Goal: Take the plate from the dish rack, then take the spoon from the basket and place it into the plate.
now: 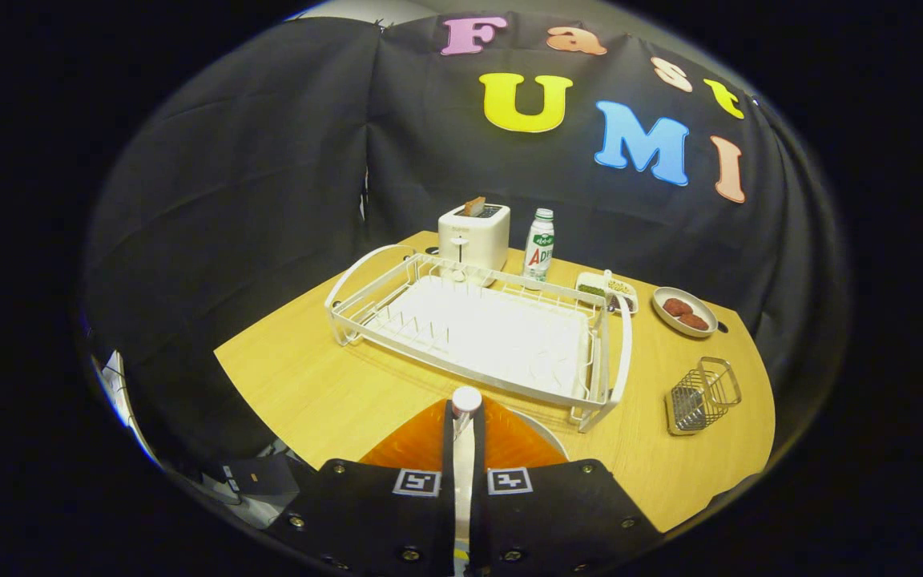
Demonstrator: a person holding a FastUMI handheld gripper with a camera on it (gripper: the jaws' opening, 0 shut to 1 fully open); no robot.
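Observation:
My gripper [463,425] is shut on a white spoon [466,399], which stands upright between the two fingers with its rounded end poking out past the tips. Directly under the fingers lies an orange plate [417,447] on the wooden table, with a pale edge on its right side. Just beyond the plate stands the white wire dish rack [599,377], with nothing in its slots. A small metal wire basket [700,397] lies to the right of the rack.
Behind the rack stand a white toaster [473,234] with a slice in it and a white bottle [539,244]. A small tray of food [606,288] and a dish with brown pieces [683,311] sit at the back right. The table edge [257,385] runs along the left.

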